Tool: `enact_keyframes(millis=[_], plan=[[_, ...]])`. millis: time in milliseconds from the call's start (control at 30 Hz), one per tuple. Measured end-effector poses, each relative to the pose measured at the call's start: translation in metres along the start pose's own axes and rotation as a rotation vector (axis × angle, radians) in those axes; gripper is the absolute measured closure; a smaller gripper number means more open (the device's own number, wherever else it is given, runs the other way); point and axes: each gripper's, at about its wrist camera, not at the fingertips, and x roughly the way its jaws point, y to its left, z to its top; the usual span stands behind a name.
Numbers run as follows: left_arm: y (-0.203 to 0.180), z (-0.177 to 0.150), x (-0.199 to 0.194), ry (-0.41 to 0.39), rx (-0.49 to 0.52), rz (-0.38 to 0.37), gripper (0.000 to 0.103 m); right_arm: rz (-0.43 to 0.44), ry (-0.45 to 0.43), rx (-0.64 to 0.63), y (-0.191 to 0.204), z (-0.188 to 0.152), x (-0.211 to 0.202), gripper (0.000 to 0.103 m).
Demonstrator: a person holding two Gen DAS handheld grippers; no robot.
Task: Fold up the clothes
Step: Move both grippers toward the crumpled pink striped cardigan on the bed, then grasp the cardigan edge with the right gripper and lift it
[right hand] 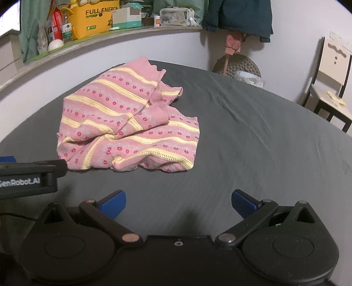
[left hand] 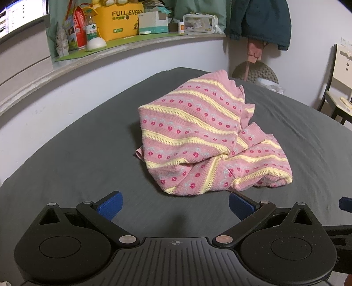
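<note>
Loosely bunched, a pink striped sweater was seen near the grey bed's far edge. Both claws, left gripper and right gripper, were held released, short of it. Hidden layers could be pinched together.

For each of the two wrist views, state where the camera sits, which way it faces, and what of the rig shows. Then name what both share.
Left wrist: sits behind the open left gripper, facing forward over the grey bed at the crumpled pink sweater.
Right wrist: sits behind the open right gripper, facing the same way; the left gripper's body pokes in at its left edge.
Shared: the sweater, the bed, the yellow box on the shelf, the chair.
</note>
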Motion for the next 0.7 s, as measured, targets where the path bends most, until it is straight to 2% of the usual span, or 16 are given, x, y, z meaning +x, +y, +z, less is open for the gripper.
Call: enact_keyframes(millis=[233,400,500,600,667,700], plan=[[0.007,0.001,0.005,0.001,-0.026,0.012,0.0,0.051,-0.054,-0.127,0.014,0.014,0.027,0.001],[0.019,0.004,0.013,-0.041,-0.051,0.106,0.0,0.04,-0.103,-0.229,0.035,0.034,0.063,0.007],[0.021,0.003,0.019,-0.035,-0.051,0.093,0.0,0.04,-0.084,-0.295,0.047,0.038,0.089,0.037],[0.018,0.001,0.028,0.02,-0.058,0.058,0.0,0.059,-0.096,-0.305,0.05,0.037,0.096,0.052],[0.016,-0.001,0.033,0.062,-0.073,0.065,0.0,0.085,-0.114,-0.282,0.045,0.037,0.094,0.083],[0.016,-0.001,0.036,0.083,-0.081,0.068,0.0,0.099,-0.122,-0.261,0.041,0.037,0.091,0.086]])
